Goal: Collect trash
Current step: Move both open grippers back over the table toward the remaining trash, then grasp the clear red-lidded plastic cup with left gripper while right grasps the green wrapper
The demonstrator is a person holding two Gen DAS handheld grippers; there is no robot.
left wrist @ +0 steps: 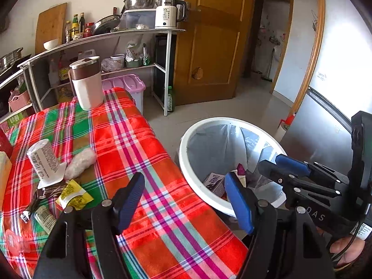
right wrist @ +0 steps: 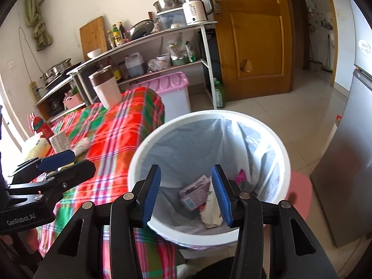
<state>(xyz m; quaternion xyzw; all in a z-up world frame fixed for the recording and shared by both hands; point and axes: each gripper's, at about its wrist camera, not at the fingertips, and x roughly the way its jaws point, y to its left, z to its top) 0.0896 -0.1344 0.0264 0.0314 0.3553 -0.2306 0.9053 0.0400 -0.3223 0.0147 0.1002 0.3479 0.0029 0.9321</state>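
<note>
The white bin with a clear liner stands beside the plaid-covered table. Inside lie a purple carton and crumpled paper. My right gripper hangs open over the bin's near side, nothing between its blue pads; the left wrist view shows it too, as the right gripper. My left gripper is open and empty above the table edge next to the bin. On the table's left lie a yellow wrapper, a white wad, a labelled white tube and dark wrappers.
A tall white-and-brown jug stands at the table's far end. Behind it are a pink-lidded box and a metal shelf rack with kitchenware. A wooden door is beyond, a grey fridge at right, a pink stool by the bin.
</note>
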